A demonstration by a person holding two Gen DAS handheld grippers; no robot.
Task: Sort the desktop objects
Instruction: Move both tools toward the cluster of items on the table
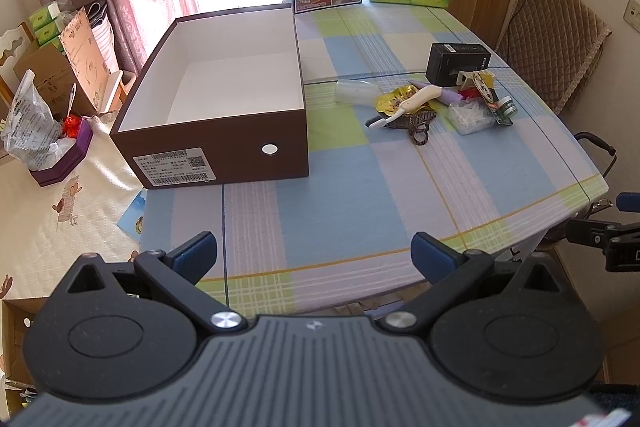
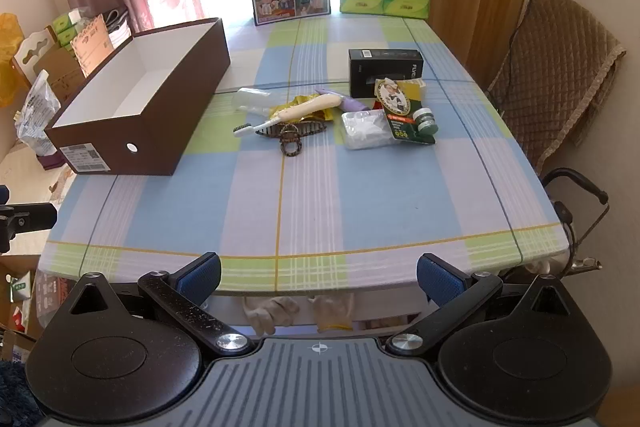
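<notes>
Both tools hang at the near edge of the checked-cloth bench (image 2: 360, 195), the left tool (image 1: 314, 257) and right tool (image 2: 318, 277) each spread wide and holding nothing. Well ahead lies the heap: a cream toothbrush (image 2: 292, 113), a brown hair claw (image 2: 290, 143) and a black carton (image 2: 386, 73). The empty brown cardboard box (image 1: 224, 147) stands left of it.

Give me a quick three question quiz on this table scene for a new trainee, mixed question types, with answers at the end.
1. True or false: the brown box already holds items.
2. What lies across the gold wrapper? A) toothbrush B) spoon C) pen
3. Fill in: both the left gripper and right gripper are ____.

Key: 1 false; 2 A, the toothbrush; 3 open.
</notes>
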